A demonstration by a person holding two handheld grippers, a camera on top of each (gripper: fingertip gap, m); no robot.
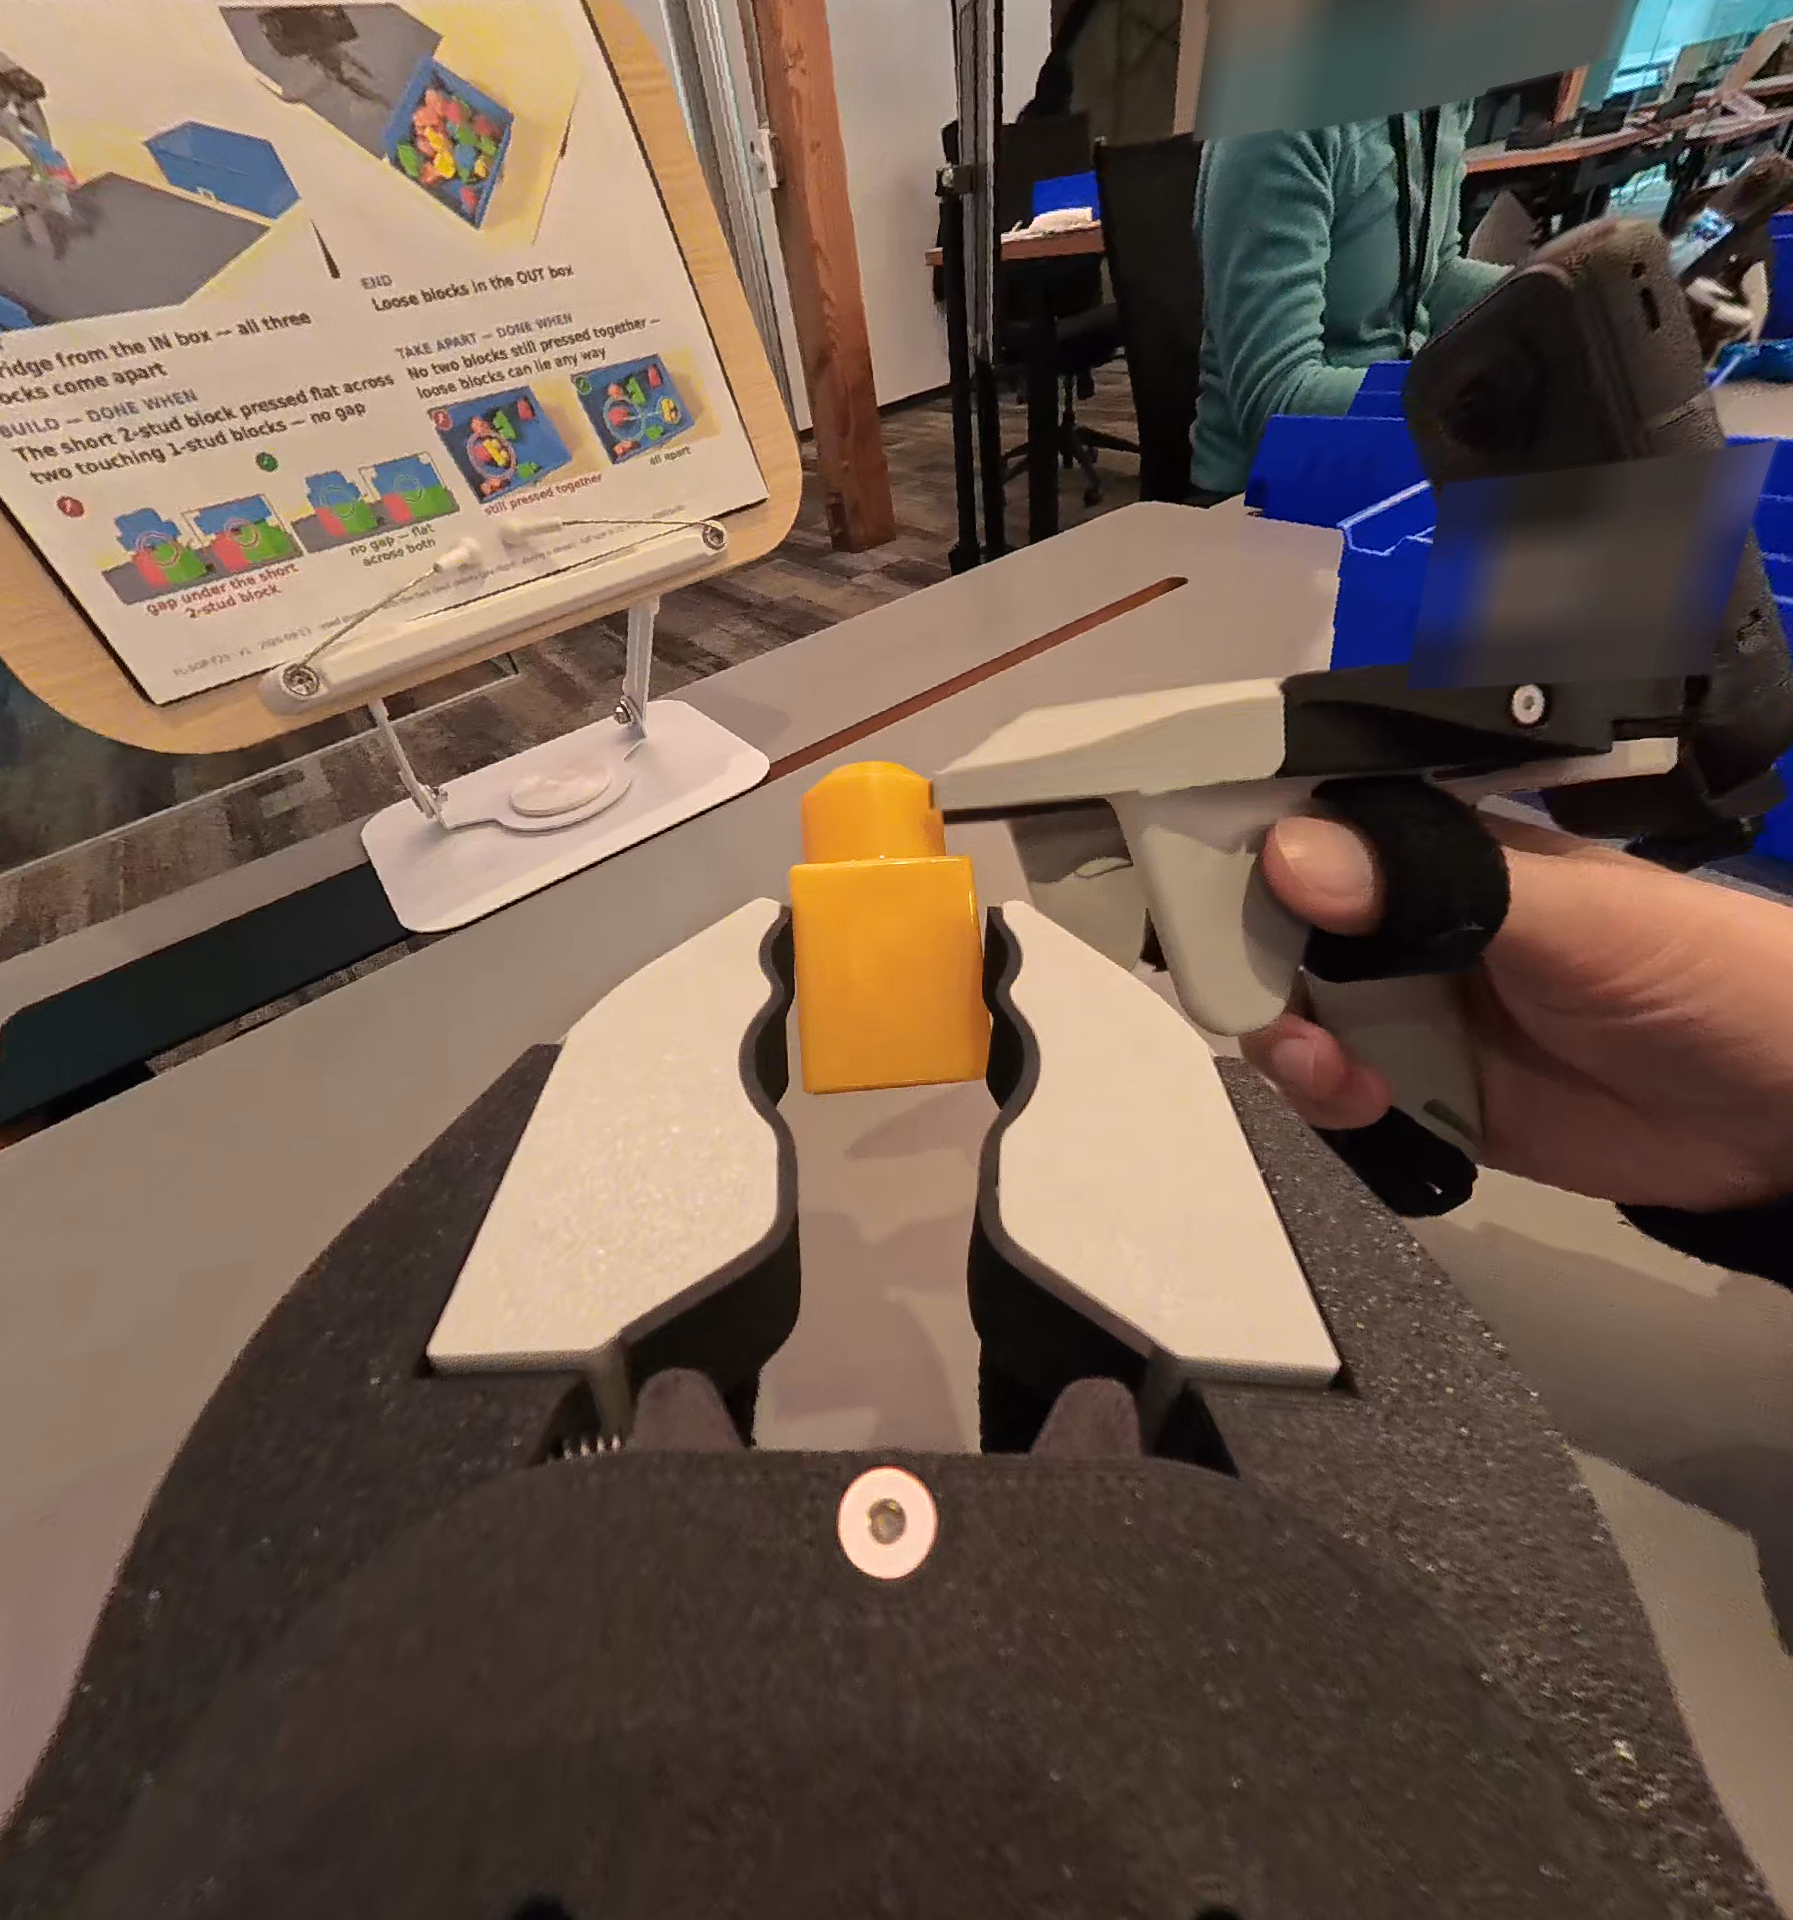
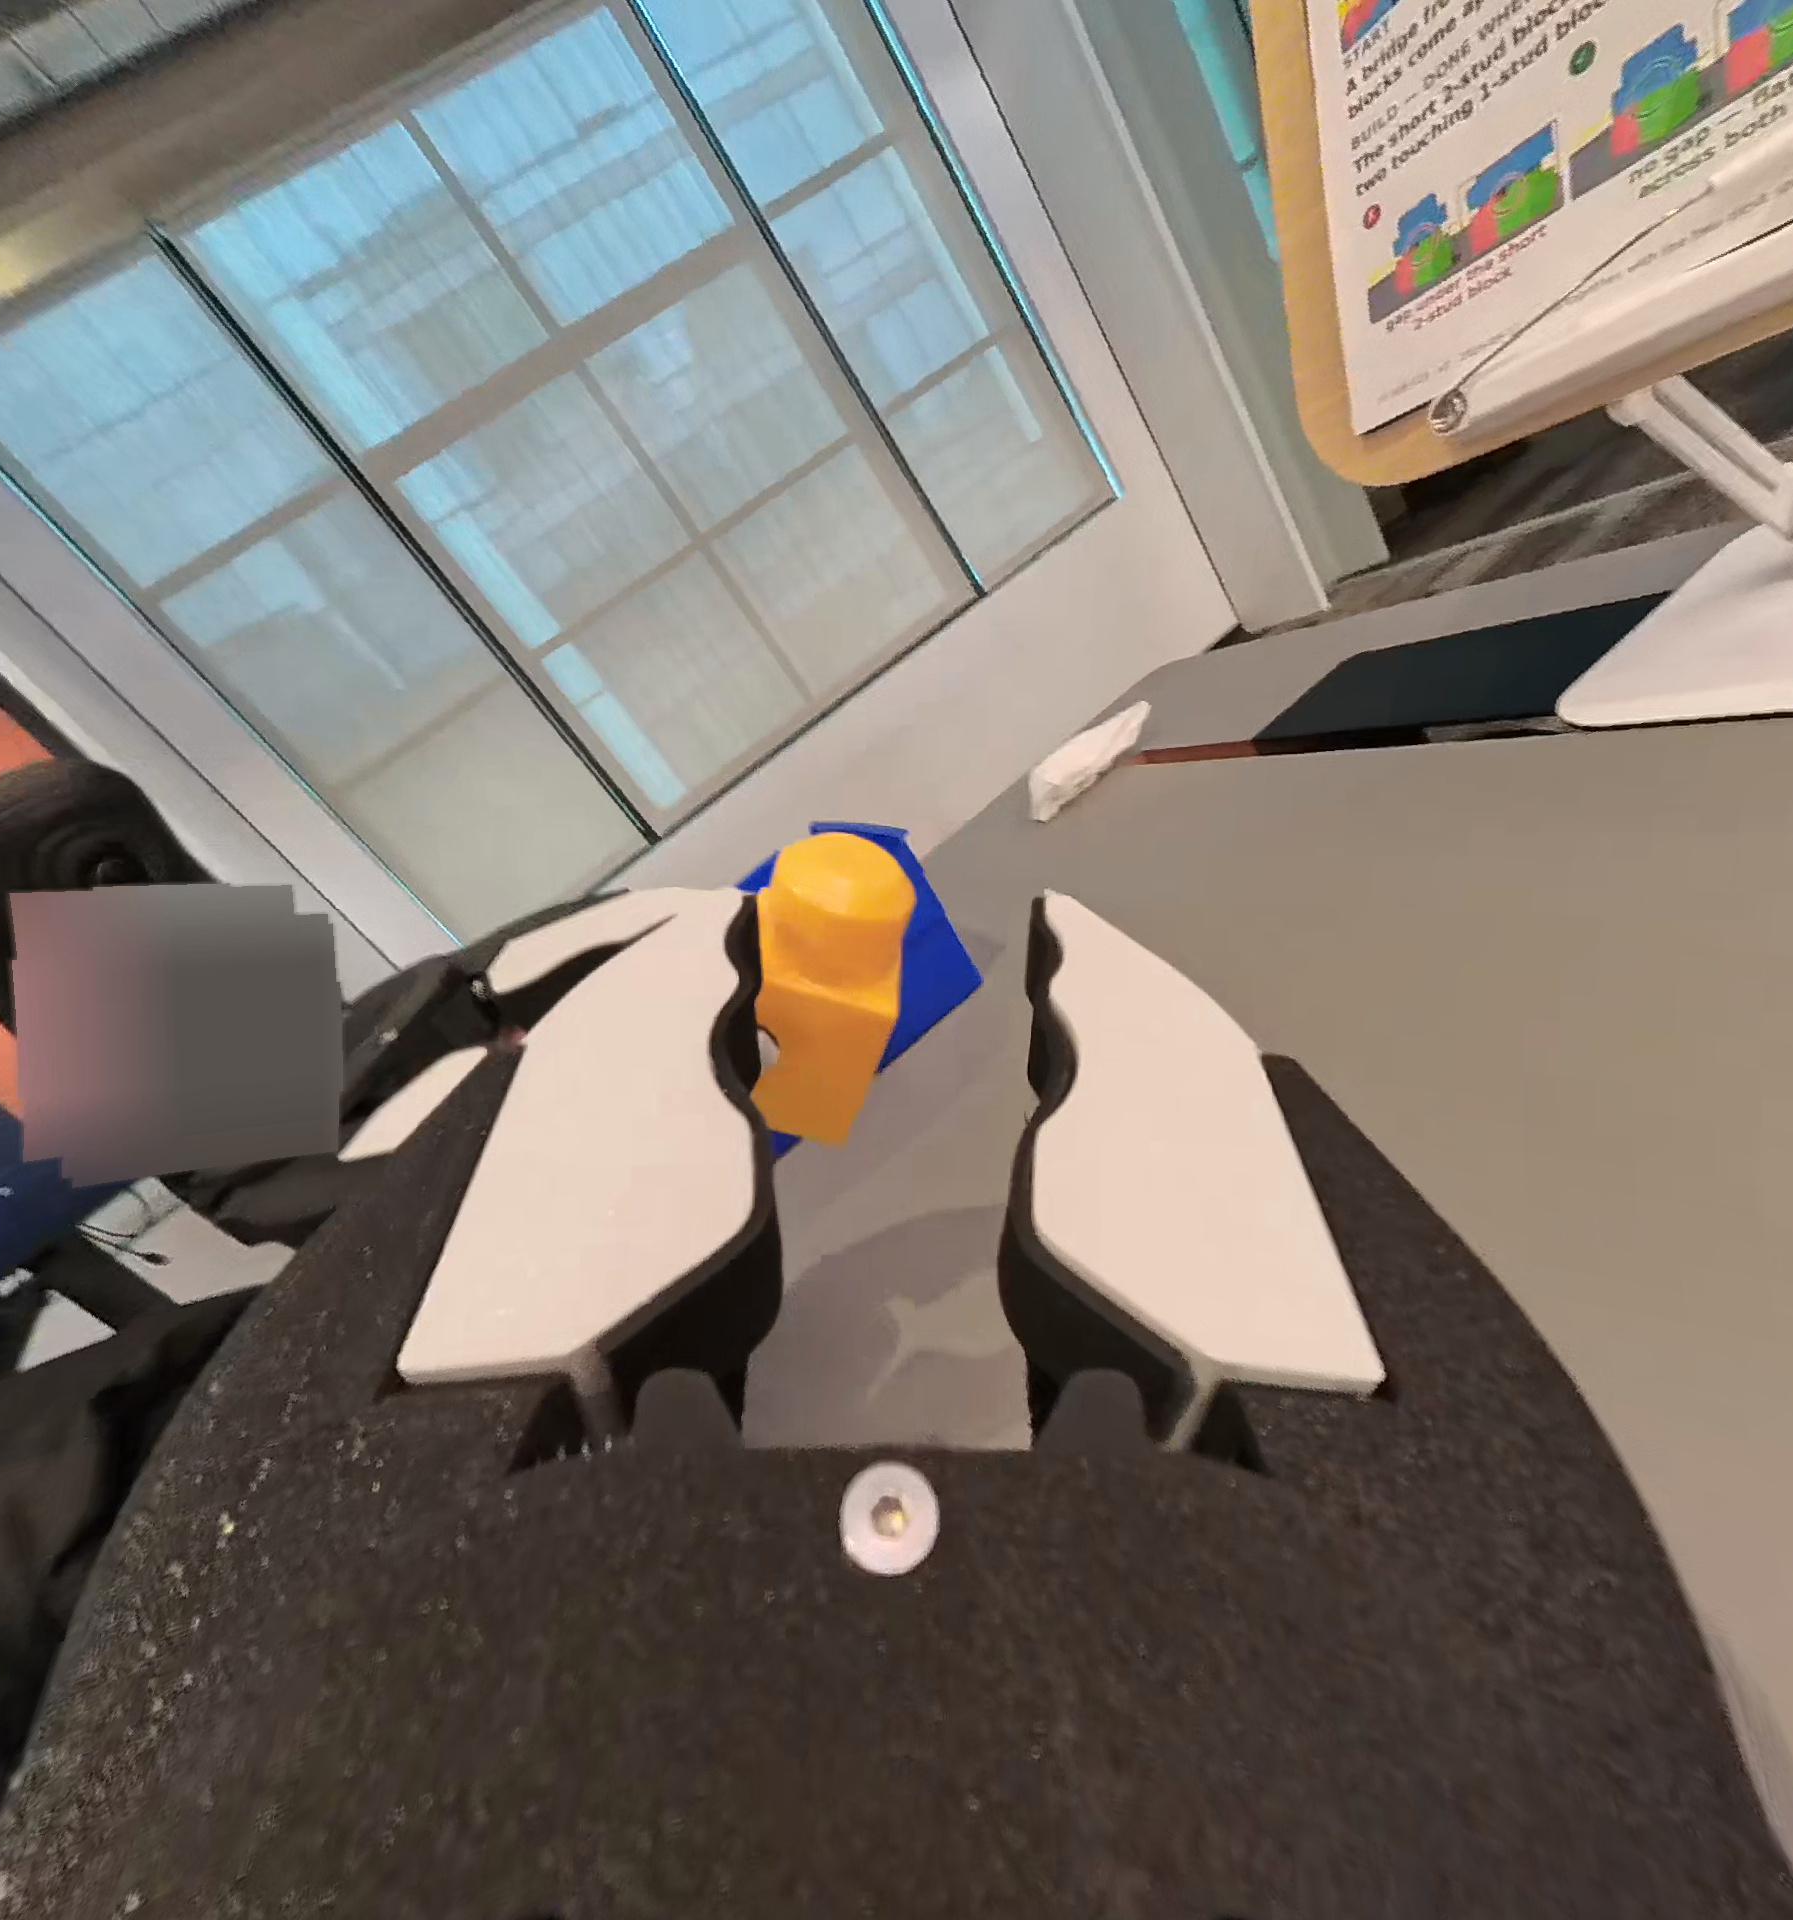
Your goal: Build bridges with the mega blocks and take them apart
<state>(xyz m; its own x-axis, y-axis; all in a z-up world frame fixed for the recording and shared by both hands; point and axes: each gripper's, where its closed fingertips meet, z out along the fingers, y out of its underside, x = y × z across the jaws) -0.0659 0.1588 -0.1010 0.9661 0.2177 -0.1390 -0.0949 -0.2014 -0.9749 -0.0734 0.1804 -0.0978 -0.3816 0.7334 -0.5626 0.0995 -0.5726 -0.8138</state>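
The orange block (image 1: 887,966) is squeezed tight between the left tool's (image 1: 887,982) two fingers, up above the grey table (image 1: 196,1195). Just past the block, the right tool (image 2: 887,971) has its fingers spread apart. Farther back stands an instruction board (image 1: 352,312).

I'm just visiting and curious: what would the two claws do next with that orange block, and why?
Probably the right claw eases away. Its fingers stand open, the orange one-stud block lies between them, and only the left claw is shut on the block, above the grey table, so that claw alone can set it down.
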